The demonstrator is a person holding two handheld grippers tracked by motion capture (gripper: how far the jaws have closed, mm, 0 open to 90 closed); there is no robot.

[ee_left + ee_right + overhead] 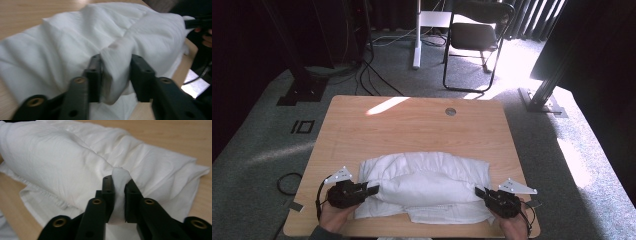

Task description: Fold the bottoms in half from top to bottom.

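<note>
A white padded cloth (427, 180), folded over into a thick bundle, lies on the near half of the wooden table (412, 120). My left gripper (374, 189) is at the bundle's left end and my right gripper (479, 191) at its right end, both low over the tabletop. In the left gripper view the jaws (116, 72) stand apart with a loose fold of the cloth (75, 37) between them. In the right gripper view the jaws (119, 186) stand narrow, pinching a thin upright fold of the cloth (62, 157).
A round grommet (450, 111) is set in the table's far edge. A folding chair (474, 35) and a white stand (417, 40) are on the carpet beyond. A cable loop (288, 182) lies on the floor at the left.
</note>
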